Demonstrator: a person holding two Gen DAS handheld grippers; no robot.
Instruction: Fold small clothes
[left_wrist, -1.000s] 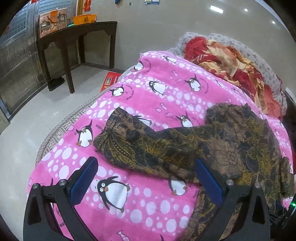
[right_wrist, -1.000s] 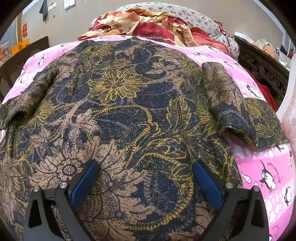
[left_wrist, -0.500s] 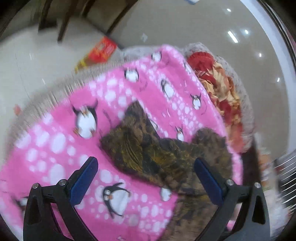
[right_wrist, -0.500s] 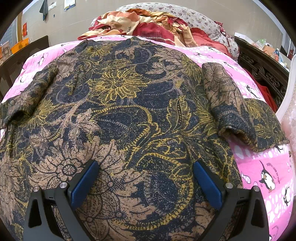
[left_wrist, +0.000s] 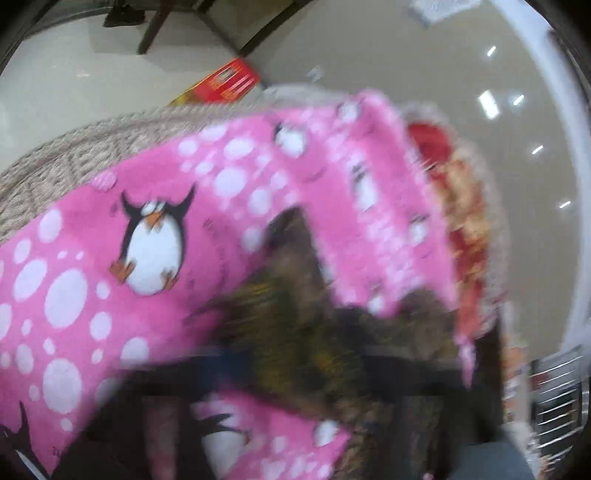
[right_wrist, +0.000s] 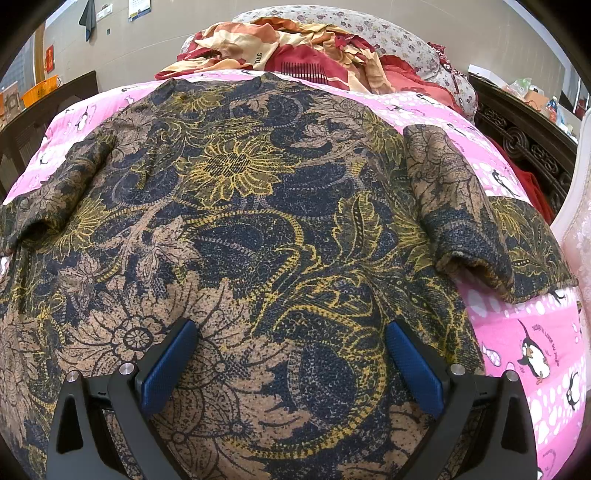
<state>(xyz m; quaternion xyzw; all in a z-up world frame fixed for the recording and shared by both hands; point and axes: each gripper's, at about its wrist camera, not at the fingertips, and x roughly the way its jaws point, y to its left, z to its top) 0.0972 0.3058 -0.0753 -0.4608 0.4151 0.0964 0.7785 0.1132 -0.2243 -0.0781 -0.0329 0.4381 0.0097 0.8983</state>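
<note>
1. An orange basket (right_wrist: 40, 88) stands on a dark side table (right_wrist: 70, 96) at the far left of my right view; what it holds is too small to tell.
2. The shirt (right_wrist: 236, 229), dark with gold and tan flowers, lies spread flat on the pink penguin blanket (right_wrist: 532, 332) that covers the bed.
3. My right gripper (right_wrist: 291, 360) hangs low over the shirt's near end, its jaws spread wide and holding nothing; the cloth fills the gap between the blue pads (right_wrist: 168, 365).
4. One sleeve (right_wrist: 458, 218) lies to the right of my right jaws, folded in over the shirt's body, its cuff open toward me.
5. The other sleeve (right_wrist: 59, 199) lies at the left edge, well away from the left pad.
6. Beyond the shirt's far end a red and cream quilt (right_wrist: 295, 44) is heaped against a flowered pillow (right_wrist: 388, 33).
7. My left view is blurred and tilted: the blanket (left_wrist: 110, 295) slants across it, with the shirt (left_wrist: 295, 317) a dark smear at lower centre.
8. My left gripper (left_wrist: 295, 369) shows only as a dark streak across the shirt; I cannot tell how far its jaws are open, or whether they touch the cloth.
9. A red box (left_wrist: 225, 83) lies on the pale floor (left_wrist: 74, 85) beyond the bed's edge.
</note>
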